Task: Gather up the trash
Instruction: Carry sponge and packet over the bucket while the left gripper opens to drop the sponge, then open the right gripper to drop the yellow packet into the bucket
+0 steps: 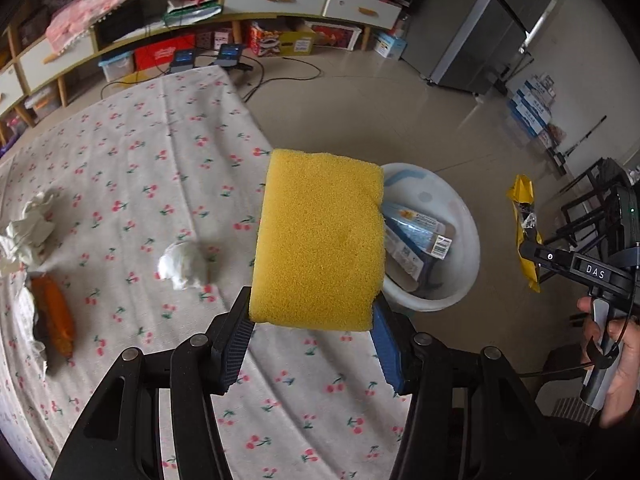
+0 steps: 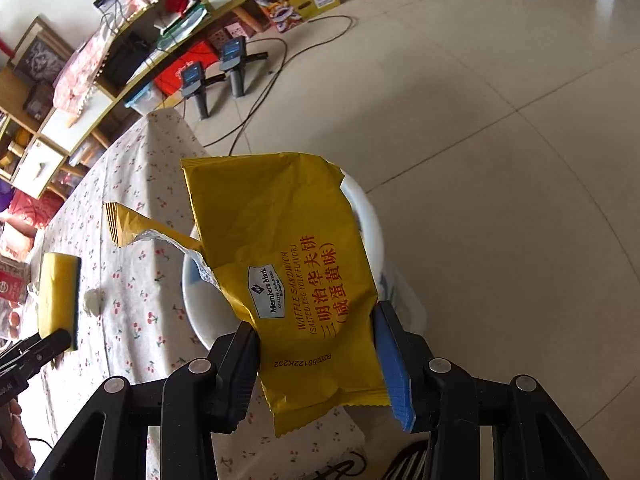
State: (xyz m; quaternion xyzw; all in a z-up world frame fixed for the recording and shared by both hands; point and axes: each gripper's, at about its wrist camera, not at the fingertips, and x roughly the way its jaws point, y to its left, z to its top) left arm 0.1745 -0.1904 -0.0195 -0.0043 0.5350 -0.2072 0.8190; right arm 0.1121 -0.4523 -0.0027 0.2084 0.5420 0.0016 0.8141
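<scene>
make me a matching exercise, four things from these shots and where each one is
Things:
1. sponge
2. wrapper
3. tissue ball
4. blue carton

Places:
A. lying on the tablecloth
B. inside the white basin
C. gripped in the left claw
D. gripped in the right claw

Pairs: 1-C, 2-D, 3-A, 4-B
</scene>
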